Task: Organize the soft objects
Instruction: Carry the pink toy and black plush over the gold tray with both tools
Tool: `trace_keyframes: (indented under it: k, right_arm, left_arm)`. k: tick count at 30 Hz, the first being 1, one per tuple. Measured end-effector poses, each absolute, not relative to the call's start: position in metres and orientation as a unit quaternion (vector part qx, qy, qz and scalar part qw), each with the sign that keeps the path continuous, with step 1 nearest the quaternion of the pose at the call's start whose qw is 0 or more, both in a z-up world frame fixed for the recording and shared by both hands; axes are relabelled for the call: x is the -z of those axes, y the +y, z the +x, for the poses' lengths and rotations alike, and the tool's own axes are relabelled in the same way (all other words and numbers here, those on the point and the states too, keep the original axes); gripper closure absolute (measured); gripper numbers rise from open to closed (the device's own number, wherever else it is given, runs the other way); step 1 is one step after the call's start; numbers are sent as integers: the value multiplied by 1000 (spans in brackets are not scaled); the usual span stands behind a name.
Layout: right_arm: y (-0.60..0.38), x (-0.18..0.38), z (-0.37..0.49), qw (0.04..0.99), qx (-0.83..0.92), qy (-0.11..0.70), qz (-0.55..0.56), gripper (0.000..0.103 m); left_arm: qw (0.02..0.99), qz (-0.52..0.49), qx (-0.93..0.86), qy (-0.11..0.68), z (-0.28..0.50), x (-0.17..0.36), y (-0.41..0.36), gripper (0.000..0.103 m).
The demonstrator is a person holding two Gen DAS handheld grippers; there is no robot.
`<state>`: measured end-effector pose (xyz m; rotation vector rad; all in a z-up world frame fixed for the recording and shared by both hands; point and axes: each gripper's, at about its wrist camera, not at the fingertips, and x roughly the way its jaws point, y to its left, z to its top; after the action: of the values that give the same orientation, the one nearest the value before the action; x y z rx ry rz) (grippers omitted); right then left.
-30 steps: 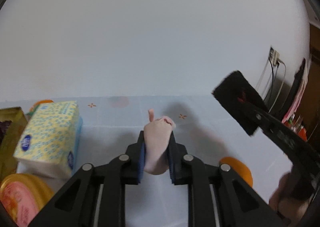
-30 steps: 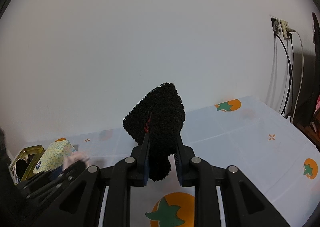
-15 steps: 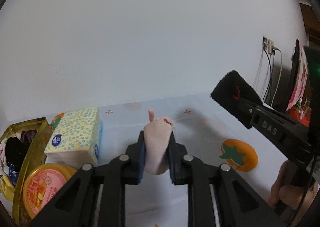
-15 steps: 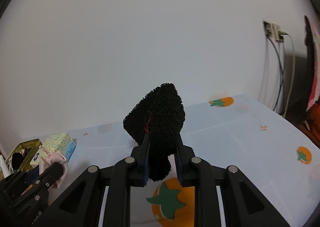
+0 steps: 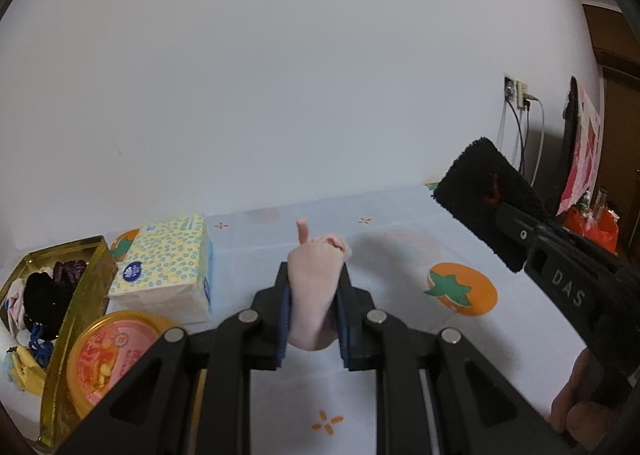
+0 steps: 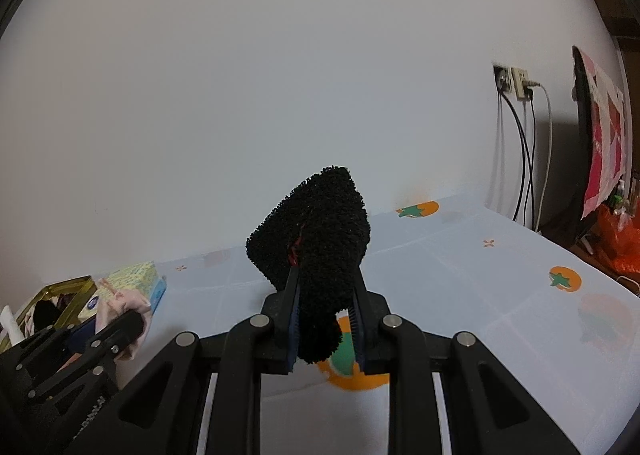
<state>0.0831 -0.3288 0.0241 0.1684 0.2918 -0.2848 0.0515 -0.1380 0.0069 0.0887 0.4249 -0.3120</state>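
Left claw [image 5: 312,319]: clamped on a pale pink soft bundle [image 5: 314,287], held above the counter [image 5: 400,239].
Right claw [image 6: 325,329]: clamped on a black fluffy cloth [image 6: 320,239], also held aloft.
Gold tin [image 5: 86,291]: far left, already holding soft things.
Relation: tin lies left of both claws; left claw is nearer.

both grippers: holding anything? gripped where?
Left gripper is shut on the pink soft item, pinched around its middle. Right gripper is shut on the black fuzzy item, clamped at its lower half.
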Motion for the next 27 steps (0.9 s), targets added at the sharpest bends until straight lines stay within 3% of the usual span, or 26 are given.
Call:
trace_keyframes:
  k: [27]
  right_arm:
    - [-229, -24, 38, 982, 125, 100, 97, 80]
  left_arm:
    - [968, 51, 183, 164, -6, -15, -60, 86]
